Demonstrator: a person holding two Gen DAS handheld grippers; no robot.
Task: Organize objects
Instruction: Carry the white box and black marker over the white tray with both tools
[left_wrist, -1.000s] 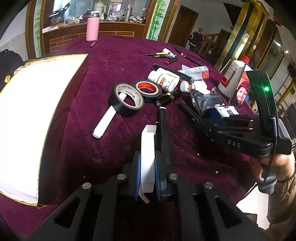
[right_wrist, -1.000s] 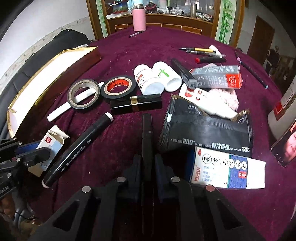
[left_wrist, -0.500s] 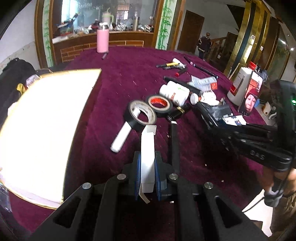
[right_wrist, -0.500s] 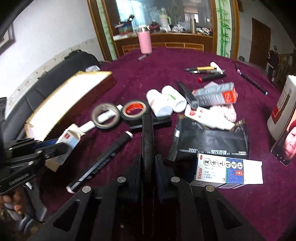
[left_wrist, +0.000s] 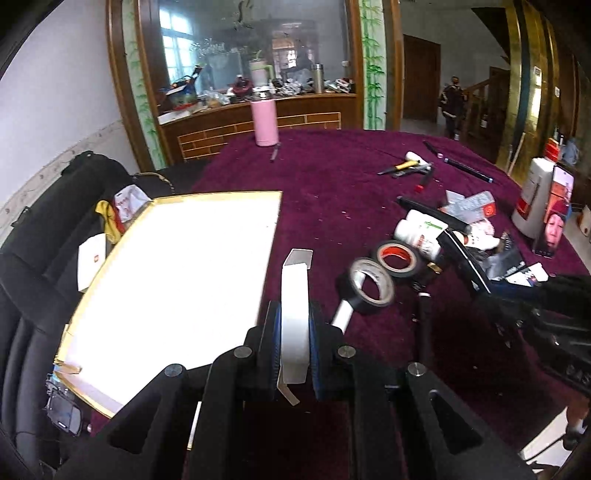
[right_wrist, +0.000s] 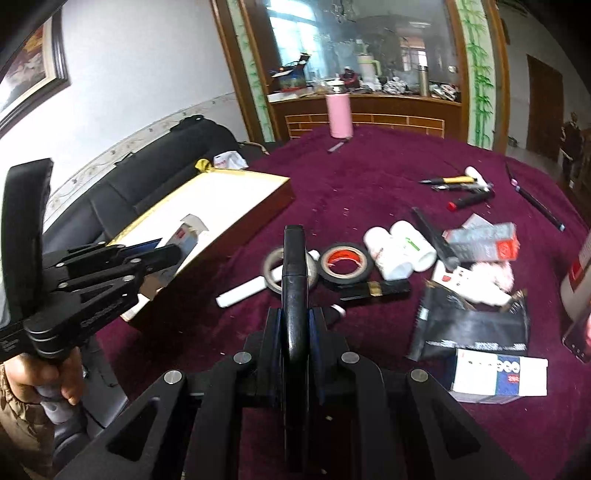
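In the left wrist view, the left gripper (left_wrist: 293, 332) was clamped on a small white carton (left_wrist: 294, 310) that stood up between its blue pads at the bottom centre of the frame. The open white-lined box (left_wrist: 177, 273) filled the left half, on the maroon tablecloth (left_wrist: 332, 192). The carton's lower flap hung loose under the pads, so it looked likely to catch on the box's gold rim if lowered carelessly, and a thin cardboard wall could buckle and slip under a narrow pinch. Compared with a second earlier, the box had slid from the left edge toward the middle, and far more of the room and the pink bottle (left_wrist: 264, 123) showed above the table. The two tape rolls (left_wrist: 384, 273) had shifted from centre to right.

In the right wrist view, the right gripper (right_wrist: 295, 325) was closed tight on a black marker (right_wrist: 293, 280) pointing up the centre of the frame. The left gripper (right_wrist: 162, 254) sat at the left with the carton over the box's near corner. Both tools heading for the same corner could knock together, and the long marker, held near one end, might swing and sweep the tape rolls (right_wrist: 321, 264) beneath it. A second earlier the marker tip lay low over the clutter; here it stood higher and the table looked farther off.
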